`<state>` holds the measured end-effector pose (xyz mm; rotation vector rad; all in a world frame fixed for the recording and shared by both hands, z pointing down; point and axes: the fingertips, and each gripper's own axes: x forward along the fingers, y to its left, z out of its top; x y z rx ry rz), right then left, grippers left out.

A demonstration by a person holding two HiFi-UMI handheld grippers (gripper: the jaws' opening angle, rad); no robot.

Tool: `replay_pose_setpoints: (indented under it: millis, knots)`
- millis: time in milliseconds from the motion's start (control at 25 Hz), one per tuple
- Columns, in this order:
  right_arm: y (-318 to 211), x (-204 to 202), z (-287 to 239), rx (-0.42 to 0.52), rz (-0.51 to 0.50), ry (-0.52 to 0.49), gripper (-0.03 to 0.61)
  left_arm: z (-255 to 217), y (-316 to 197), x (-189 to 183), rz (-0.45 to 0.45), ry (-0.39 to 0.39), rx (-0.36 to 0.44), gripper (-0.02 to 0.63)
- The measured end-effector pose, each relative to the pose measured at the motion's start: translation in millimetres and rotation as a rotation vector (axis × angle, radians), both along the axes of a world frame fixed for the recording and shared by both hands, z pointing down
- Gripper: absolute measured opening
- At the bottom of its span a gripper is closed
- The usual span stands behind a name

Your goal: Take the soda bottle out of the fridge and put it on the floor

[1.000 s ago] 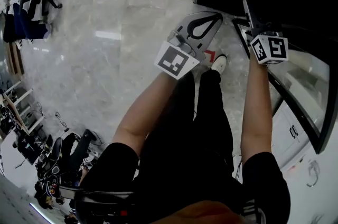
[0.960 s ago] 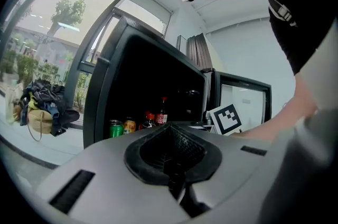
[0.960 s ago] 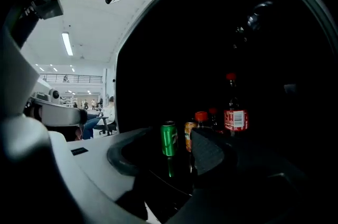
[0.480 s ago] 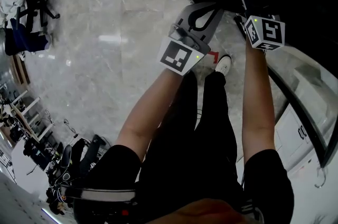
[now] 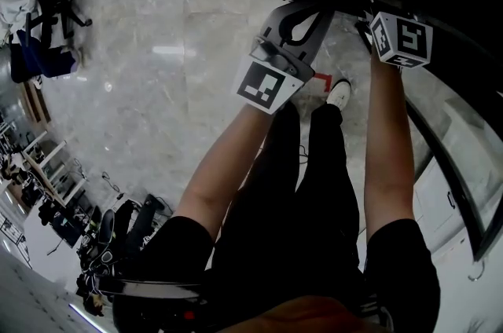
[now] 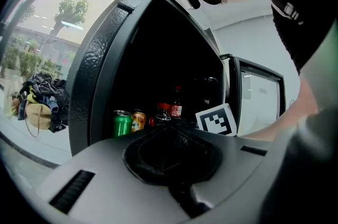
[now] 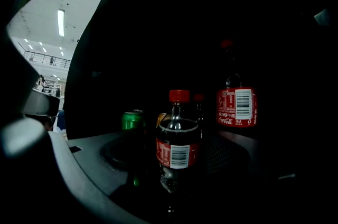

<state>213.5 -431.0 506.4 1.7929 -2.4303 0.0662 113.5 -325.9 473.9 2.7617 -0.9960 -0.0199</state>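
Observation:
In the right gripper view a soda bottle [image 7: 178, 145] with a red cap and red label stands upright in the dark fridge. It sits between the jaws of my right gripper [image 7: 177, 175], which are opening; I see no pad pressing on it. A second bottle [image 7: 236, 106] stands further back right. In the head view only the right gripper's marker cube [image 5: 402, 38] shows at the fridge mouth. My left gripper [image 5: 303, 12] hangs shut and empty in front of the fridge [image 6: 105, 64]; its view shows the bottle [image 6: 175, 106] deep inside.
A green can [image 7: 133, 119] and an orange can [image 6: 139, 120] stand left of the bottles. The glass fridge door [image 5: 448, 166] swings open at the right. The person's legs and white shoe [image 5: 339, 93] are on the marble floor [image 5: 157, 88] below. Chairs and clutter line the far left.
The right gripper has moved forward, deeper into the fridge mouth. The head view has shifted, so the fridge's dark top edge now spans more of the frame. The left gripper has barely moved.

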Motion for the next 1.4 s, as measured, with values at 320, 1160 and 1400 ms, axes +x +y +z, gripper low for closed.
replay_pose_setpoints:
  millis: [320, 1160, 1400]
  knots:
    - [-18, -1, 4, -0.014, -0.006, 0.029, 0.31, 2, -5, -9, -0.02, 0.009, -0.011, 0.005]
    - [100, -68, -48, 0.094, -0.391, -0.055, 0.299, 6, 41, -51, -0.17, 0.007, 0.013, 0.005]
    - [148, -113, -14, 0.034, -0.572, -0.116, 0.299, 51, 66, -89, -0.28, -0.024, -0.032, 0.005]
